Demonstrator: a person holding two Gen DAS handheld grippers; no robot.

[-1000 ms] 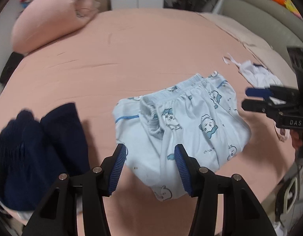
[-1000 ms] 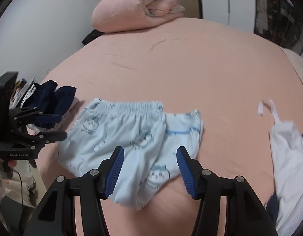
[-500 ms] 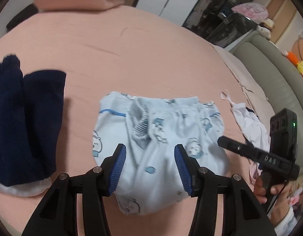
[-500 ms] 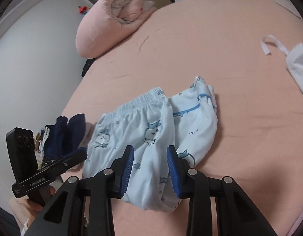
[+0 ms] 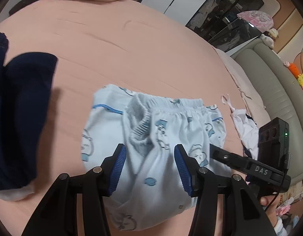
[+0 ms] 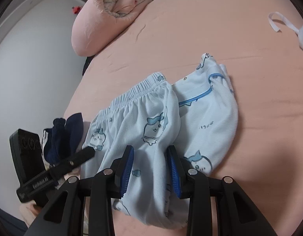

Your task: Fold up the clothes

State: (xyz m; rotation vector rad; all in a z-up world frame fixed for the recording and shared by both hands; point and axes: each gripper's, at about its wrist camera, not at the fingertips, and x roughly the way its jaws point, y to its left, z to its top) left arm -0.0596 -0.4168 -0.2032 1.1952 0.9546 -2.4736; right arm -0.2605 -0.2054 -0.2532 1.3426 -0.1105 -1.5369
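Note:
Pale blue pants (image 5: 155, 129) printed with cartoon animals lie folded on the pink bed sheet (image 5: 131, 49), waistband away from me. My left gripper (image 5: 149, 147) is open and low over the near part, with fabric lying between its blue pads. In the right wrist view the same pants (image 6: 151, 118) bunch into a ridge between the fingers of my right gripper (image 6: 150, 148), which is shut on that fold. Each gripper shows in the other's view: the right gripper (image 5: 213, 149) tip rests on the cloth's right side, the left gripper (image 6: 90, 150) on its left side.
A dark navy garment (image 5: 19, 108) lies on white cloth left of the pants. To the right lies a white strappy garment (image 5: 243, 125). A rolled pink quilt (image 6: 106, 15) sits at the far end. A grey-green sofa (image 5: 269, 82) borders the bed's right side.
Both grippers dropped closer to the pants. The right gripper's fingers narrowed from wide open onto a fold of the fabric. The left gripper kept its wide opening.

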